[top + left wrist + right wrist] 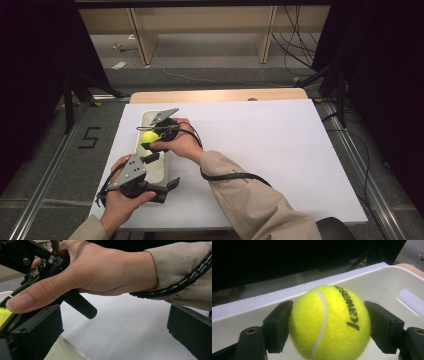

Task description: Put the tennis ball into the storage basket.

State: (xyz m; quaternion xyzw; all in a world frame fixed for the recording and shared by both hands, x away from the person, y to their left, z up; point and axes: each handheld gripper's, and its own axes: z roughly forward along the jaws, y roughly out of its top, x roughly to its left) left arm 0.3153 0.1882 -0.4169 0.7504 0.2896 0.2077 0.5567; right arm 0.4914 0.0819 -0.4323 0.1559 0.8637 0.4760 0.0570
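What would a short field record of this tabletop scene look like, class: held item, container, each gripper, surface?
Held item: yellow felt tennis ball with black lettering
Container: long white plastic bin with a handle cut-out, ball over its inside
Right gripper: shut on the ball, pads pressing both sides
Left gripper: jaws apart, nothing between them, beside the bin
Surface: white board on the wooden table

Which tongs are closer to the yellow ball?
Right. The right tongs squeeze the tennis ball over the white bin. The left tongs sit apart, lower on the table.
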